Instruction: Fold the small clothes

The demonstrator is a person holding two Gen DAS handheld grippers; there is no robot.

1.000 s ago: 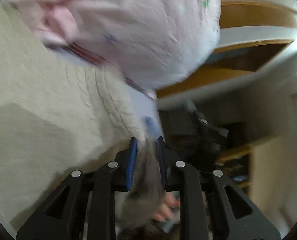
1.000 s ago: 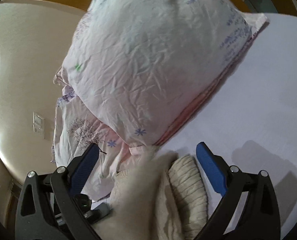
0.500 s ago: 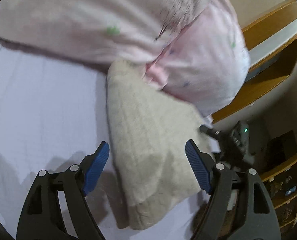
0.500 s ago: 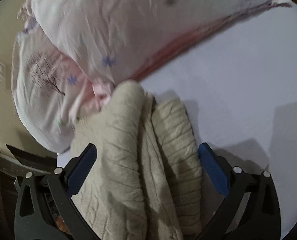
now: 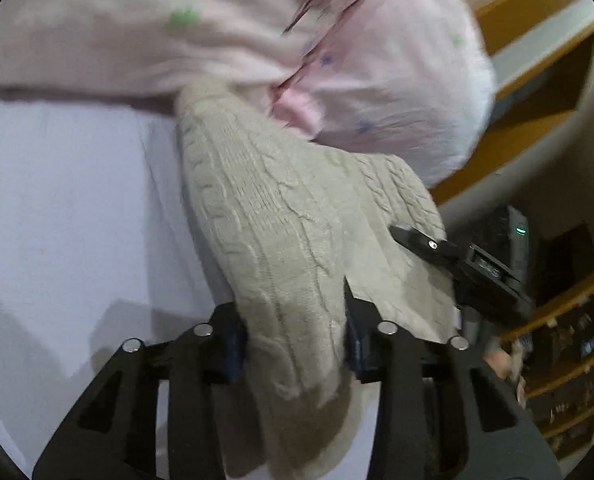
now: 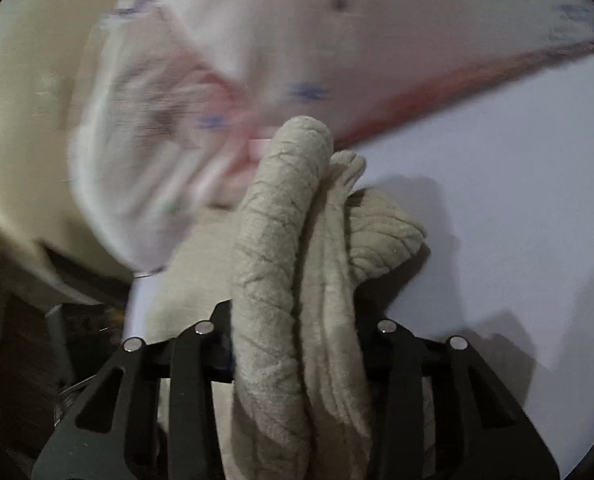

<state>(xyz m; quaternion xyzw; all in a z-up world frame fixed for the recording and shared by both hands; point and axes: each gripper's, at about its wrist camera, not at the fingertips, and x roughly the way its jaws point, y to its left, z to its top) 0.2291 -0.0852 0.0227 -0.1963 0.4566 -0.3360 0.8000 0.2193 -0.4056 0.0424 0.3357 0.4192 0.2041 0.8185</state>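
A beige cable-knit sweater (image 5: 281, 216) lies bunched on a pale lilac bedsheet (image 5: 65, 208), its far end against the pillows. My left gripper (image 5: 293, 344) is shut on the near fold of the sweater. In the right wrist view the same sweater (image 6: 281, 248) is gathered into thick folds, and my right gripper (image 6: 297, 340) is shut on them. The right gripper also shows in the left wrist view (image 5: 457, 264), at the sweater's right edge. The blue pads are mostly hidden by the knit.
Two pink floral pillows (image 5: 257, 40) lie just beyond the sweater, also in the right wrist view (image 6: 337, 40). A wooden headboard and shelf (image 5: 537, 92) stand to the right, with dark shelving (image 5: 569, 352) below. The bedsheet (image 6: 517, 200) spreads out to the right.
Both grippers were open half a second ago and have closed on the sweater. The left gripper let go of the cloth a second ago, then took hold again.
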